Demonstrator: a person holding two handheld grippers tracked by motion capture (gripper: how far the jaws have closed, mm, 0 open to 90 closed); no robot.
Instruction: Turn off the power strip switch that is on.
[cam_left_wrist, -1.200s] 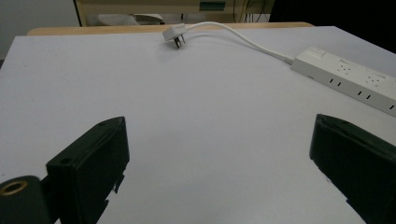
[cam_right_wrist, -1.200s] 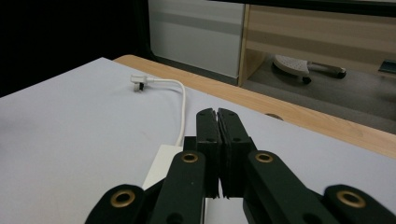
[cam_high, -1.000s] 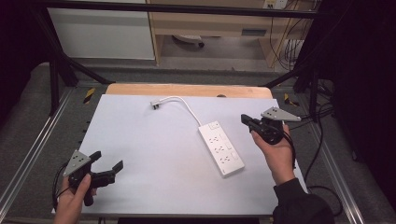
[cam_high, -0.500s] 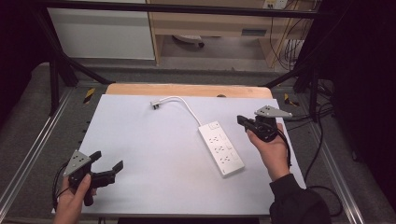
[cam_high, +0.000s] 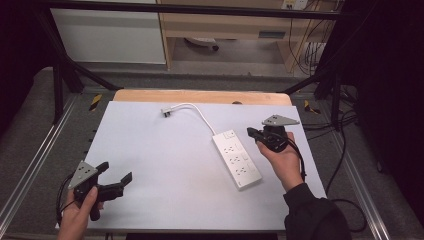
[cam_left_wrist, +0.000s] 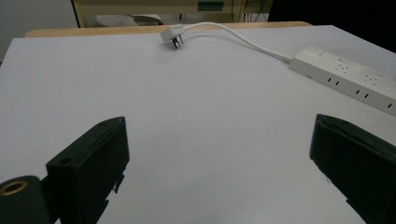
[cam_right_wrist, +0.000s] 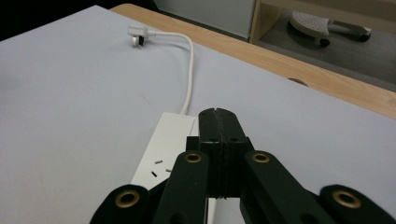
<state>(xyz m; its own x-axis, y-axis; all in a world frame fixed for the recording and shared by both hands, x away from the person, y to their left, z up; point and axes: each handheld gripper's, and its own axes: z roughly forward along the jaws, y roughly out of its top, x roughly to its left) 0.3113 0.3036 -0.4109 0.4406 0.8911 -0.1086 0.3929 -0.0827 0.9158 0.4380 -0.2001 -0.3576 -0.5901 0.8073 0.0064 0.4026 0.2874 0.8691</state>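
A white power strip (cam_high: 236, 158) lies at an angle on the right half of the white board, its cord curving back to a white plug (cam_high: 166, 112). My right gripper (cam_high: 251, 133) hovers just right of the strip's far end, jaws pressed together with nothing between them; in the right gripper view the shut jaws (cam_right_wrist: 217, 122) hang over the strip (cam_right_wrist: 163, 149). My left gripper (cam_high: 115, 177) rests at the board's near left corner, open and empty. Between its two wide-apart jaws, the left gripper view takes in the plug (cam_left_wrist: 171, 35) and the strip (cam_left_wrist: 348, 73).
The white board (cam_high: 165, 165) covers a wooden table whose far edge (cam_high: 200, 95) shows behind it. Metal frame rails run along both sides. Cables lie on the floor at the right (cam_high: 345, 145). A shelf unit stands beyond the table.
My right gripper has moved left and a little toward the far end of the power strip. The left gripper has stayed put.
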